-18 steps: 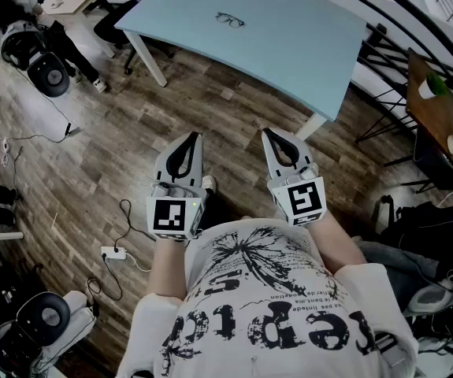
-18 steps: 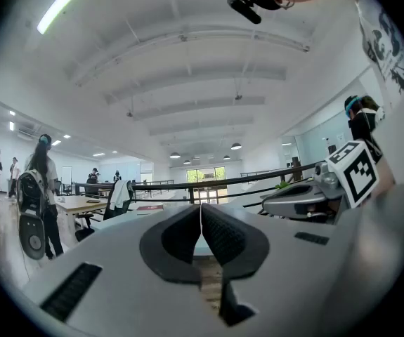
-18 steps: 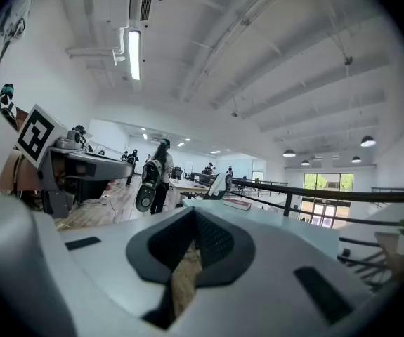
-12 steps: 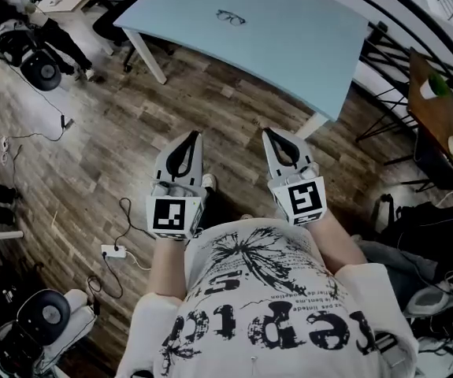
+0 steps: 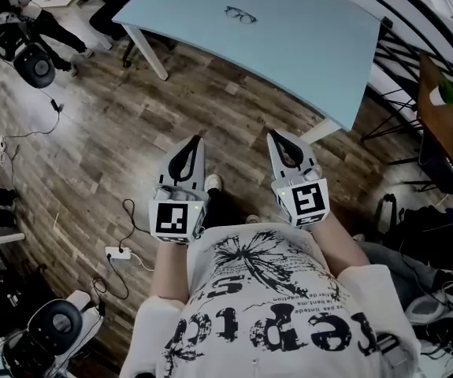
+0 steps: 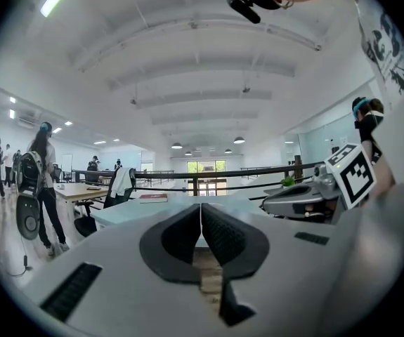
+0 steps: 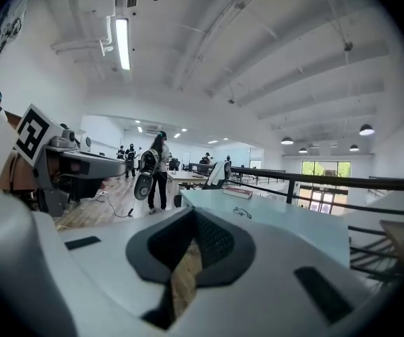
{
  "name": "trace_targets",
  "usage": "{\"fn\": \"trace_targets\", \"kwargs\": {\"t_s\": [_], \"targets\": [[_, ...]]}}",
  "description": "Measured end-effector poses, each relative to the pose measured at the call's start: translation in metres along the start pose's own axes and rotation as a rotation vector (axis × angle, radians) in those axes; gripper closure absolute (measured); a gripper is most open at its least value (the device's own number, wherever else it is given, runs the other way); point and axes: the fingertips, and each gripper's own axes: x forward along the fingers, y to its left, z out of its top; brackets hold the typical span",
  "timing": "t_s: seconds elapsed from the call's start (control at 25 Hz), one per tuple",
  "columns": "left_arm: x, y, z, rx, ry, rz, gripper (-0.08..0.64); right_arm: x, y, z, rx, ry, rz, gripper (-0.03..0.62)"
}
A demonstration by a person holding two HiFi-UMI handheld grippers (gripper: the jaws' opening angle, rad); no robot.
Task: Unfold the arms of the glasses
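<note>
Two grippers held side by side at the person's waist, just past a white printed shirt, both aimed ahead toward the table. Each carries its marker cube nearest the body. Left gripper: its own view shows the black ribbed pads meeting at the tips, nothing between them, only a sliver of wood floor seen through the gap lower down. Right gripper: closed as well, pads pressed together at the tip and empty, floor showing through the slot behind. The two are apart from each other, not touching. Below and around them, brown plank floor; a white power strip with its cable lies on it to the left of the left gripper, and a shoe toe shows between the grippers. Farther on, a pale blue table on white legs, its near edge well ahead of both tips. The glasses lie on the tabletop toward its far side, alone, well apart from both grippers; in the right gripper view they sit as a small dark frame on the blue surface. Too small to tell how the arms lie. Beyond them at the table's far edge, a red book. Dark railing runs behind the table on the right. Farthest out, at left, a person with a backpack stands among desks and chairs.
</note>
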Motion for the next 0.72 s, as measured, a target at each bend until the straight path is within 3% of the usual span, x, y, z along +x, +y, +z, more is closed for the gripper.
{"fn": "trace_targets", "kwargs": {"t_s": [0.44,0.72], "targets": [[0.097,0.159,-0.004,-0.002,0.000,-0.080,0.538,0.174,-0.003,0.022,0.012,0.032,-0.111,0.581],[0.148,0.214,0.004,-0.011,0.001,-0.133,0.538,0.241,-0.017,0.036,0.018,0.048,-0.168,0.581]]}}
